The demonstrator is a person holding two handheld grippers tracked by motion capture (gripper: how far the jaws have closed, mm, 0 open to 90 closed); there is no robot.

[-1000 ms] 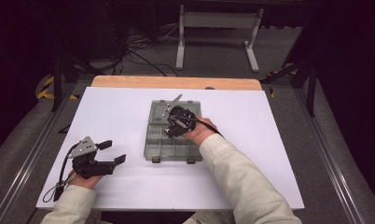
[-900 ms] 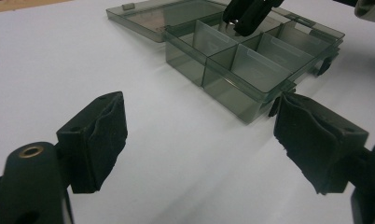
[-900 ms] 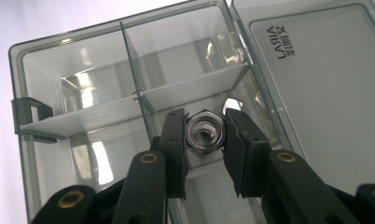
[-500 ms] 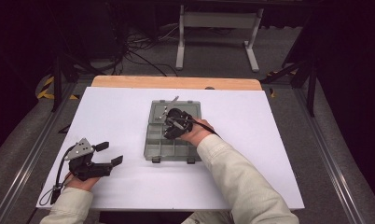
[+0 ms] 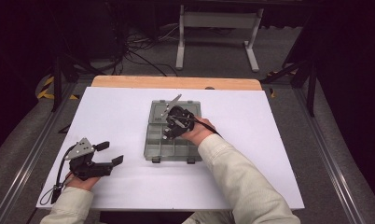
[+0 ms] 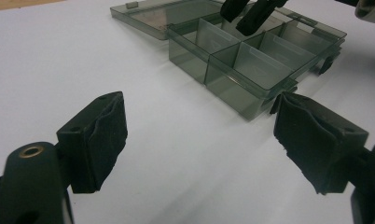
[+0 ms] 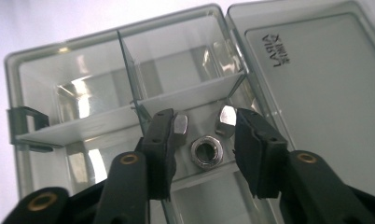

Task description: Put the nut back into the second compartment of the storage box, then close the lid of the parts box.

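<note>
A smoky clear compartment box [image 5: 151, 144] lies open in the middle of the white table, its lid [image 7: 316, 84] flat beside it. My right gripper [image 5: 169, 134] points down into one compartment. Its jaws have just been opening and stand apart [image 7: 202, 123]. A steel nut [image 7: 207, 151] lies flat on the compartment floor between them, untouched by the pads. Two more nuts [image 7: 181, 123] [image 7: 226, 119] lie close by, near the divider. My left gripper [image 5: 112, 153] rests on the table at the front left, open and holding nothing [image 6: 199, 116], aimed at the box [image 6: 251, 65].
White sheet [image 5: 269, 154] covers the table, with a wooden edge [image 5: 176, 82] at the far side. The other compartments [image 6: 265, 46] look bare. A cable [image 5: 59, 172] trails from the left gripper toward the front left corner. A metal stand [image 5: 213, 28] is on the floor beyond.
</note>
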